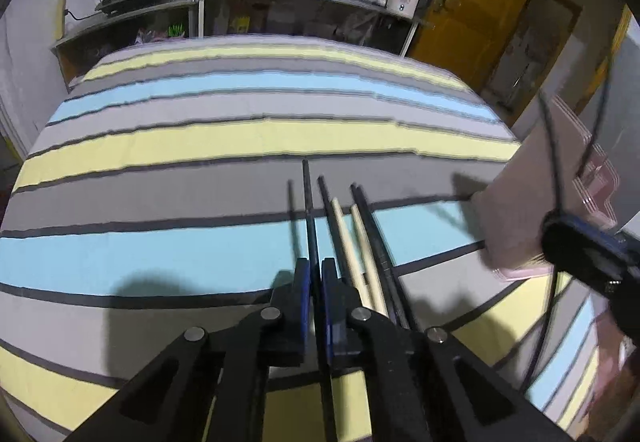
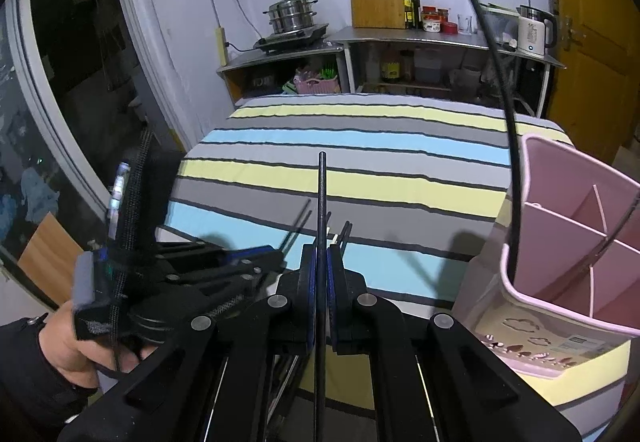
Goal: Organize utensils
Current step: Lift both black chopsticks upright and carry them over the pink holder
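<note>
My left gripper (image 1: 316,272) is shut on a black chopstick (image 1: 308,209) that sticks out forward over the striped tablecloth (image 1: 180,145). Just to its right, two pale wooden chopsticks (image 1: 354,242) and other black chopsticks (image 1: 372,226) lie on the cloth. My right gripper (image 2: 321,256) is shut on another black chopstick (image 2: 322,193), which points up and away. A pink divided utensil holder (image 2: 560,226) stands to the right of it, with thin utensils inside. The left gripper (image 2: 276,258) also shows in the right wrist view, low on the left, held by a hand (image 2: 76,358).
A black cable (image 2: 496,73) arcs over the holder's left rim. Behind the table stands a metal shelf unit (image 2: 420,37) with a steamer pot (image 2: 290,15), bottles, jars and a white kettle (image 2: 532,29). A yellow door (image 2: 592,41) is at the right.
</note>
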The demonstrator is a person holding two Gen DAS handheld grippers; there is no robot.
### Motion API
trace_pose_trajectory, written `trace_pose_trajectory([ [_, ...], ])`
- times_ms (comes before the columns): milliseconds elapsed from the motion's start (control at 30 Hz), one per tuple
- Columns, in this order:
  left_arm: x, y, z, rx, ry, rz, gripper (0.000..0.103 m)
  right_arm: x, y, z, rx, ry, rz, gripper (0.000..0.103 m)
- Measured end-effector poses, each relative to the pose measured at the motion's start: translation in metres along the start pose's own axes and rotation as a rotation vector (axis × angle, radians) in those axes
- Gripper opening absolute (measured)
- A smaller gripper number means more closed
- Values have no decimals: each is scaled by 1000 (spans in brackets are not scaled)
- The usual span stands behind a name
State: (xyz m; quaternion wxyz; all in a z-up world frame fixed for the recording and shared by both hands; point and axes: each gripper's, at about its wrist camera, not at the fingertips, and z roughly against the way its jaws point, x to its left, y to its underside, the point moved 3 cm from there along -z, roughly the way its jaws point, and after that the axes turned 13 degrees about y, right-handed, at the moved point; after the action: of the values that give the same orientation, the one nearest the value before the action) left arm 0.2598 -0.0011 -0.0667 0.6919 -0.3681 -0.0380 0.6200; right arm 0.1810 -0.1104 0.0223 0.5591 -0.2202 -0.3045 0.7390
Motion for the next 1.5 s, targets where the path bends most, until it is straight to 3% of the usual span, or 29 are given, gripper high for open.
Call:
trace_pose_trajectory([
  [267, -24, -11, 71, -117, 78, -34, 5, -6, -5, 24, -40, 5, -18, 5],
  [700, -63, -7, 144, -201, 121, -107, 5, -17, -7, 73, -113, 34, -54, 5],
  [1100, -103, -11, 169, -224, 173, -156, 5, -43, -5, 114, -175, 72, -123, 5],
  [1500, -137, -12, 145, -164, 247, -189, 5, -71, 3, 134, -188, 105, -187, 5],
])
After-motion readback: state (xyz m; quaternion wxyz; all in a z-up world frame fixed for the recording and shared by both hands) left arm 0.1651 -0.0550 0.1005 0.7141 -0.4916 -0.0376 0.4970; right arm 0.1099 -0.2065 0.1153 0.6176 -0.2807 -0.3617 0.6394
